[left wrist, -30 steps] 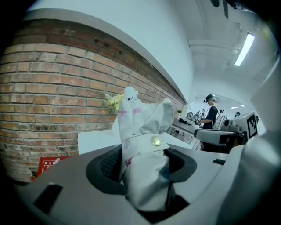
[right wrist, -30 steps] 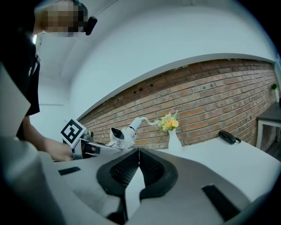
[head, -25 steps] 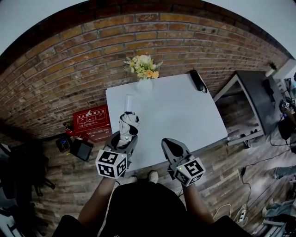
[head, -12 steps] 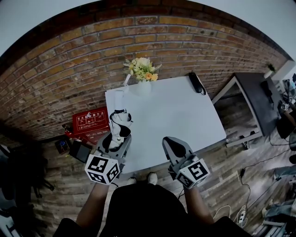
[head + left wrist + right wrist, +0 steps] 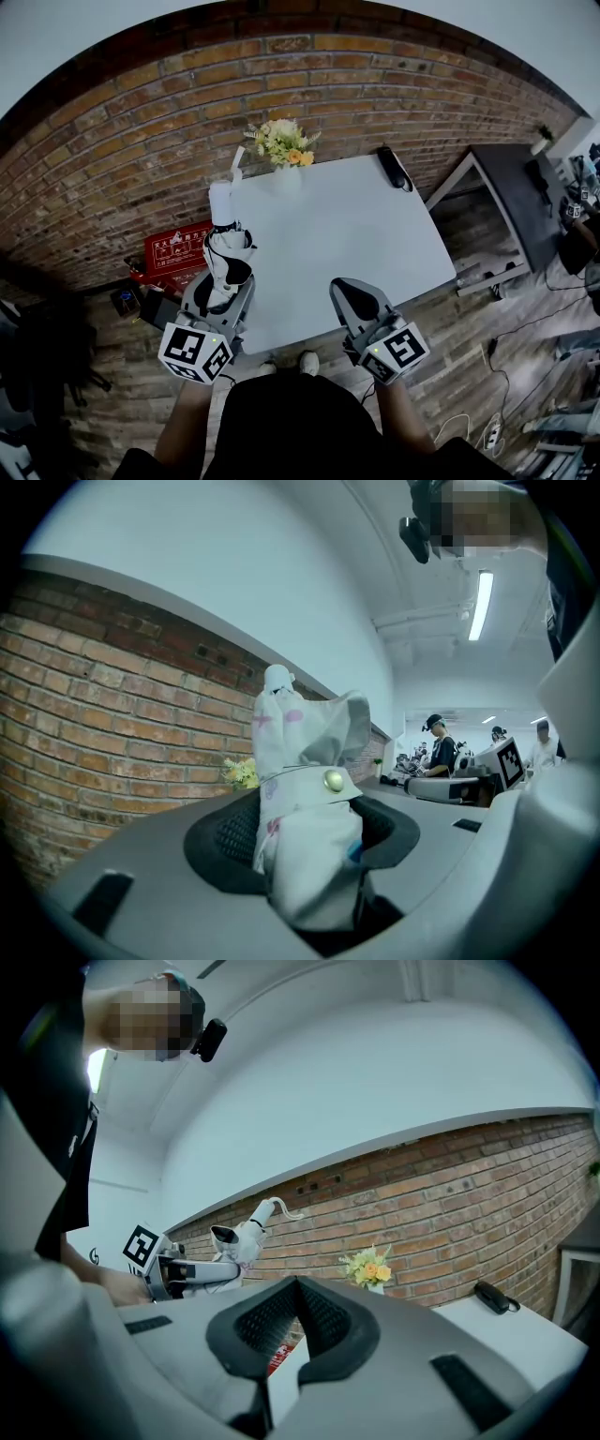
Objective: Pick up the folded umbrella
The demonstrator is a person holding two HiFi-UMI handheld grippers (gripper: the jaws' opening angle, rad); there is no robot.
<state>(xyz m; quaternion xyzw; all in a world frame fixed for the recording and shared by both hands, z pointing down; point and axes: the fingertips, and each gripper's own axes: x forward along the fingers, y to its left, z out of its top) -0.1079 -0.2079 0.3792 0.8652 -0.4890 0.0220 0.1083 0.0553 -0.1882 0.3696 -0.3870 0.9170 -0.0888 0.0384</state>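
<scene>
The folded umbrella [image 5: 228, 251] is white with small pink and blue prints, and a strap with a metal snap is wrapped round it. My left gripper [image 5: 225, 281] is shut on its lower part and holds it in the air, beyond the table's left edge, with the white handle [image 5: 220, 200] pointing away from me. In the left gripper view the umbrella [image 5: 305, 799] fills the space between the jaws of that gripper [image 5: 305, 850]. My right gripper [image 5: 352, 298] hovers over the table's near edge, shut, with nothing in it. Its tips meet in the right gripper view [image 5: 298, 1290], where the umbrella [image 5: 246, 1234] shows at the left.
The white table [image 5: 347, 234] carries a vase of yellow flowers [image 5: 283, 145] at the back edge and a black object [image 5: 391, 167] at its far right corner. A red box [image 5: 178, 248] lies on the floor by the brick wall. A grey desk [image 5: 525, 197] stands to the right.
The left gripper has risen with the umbrella and drifted left, past the table's left edge. The right gripper has risen a little and stayed shut.
</scene>
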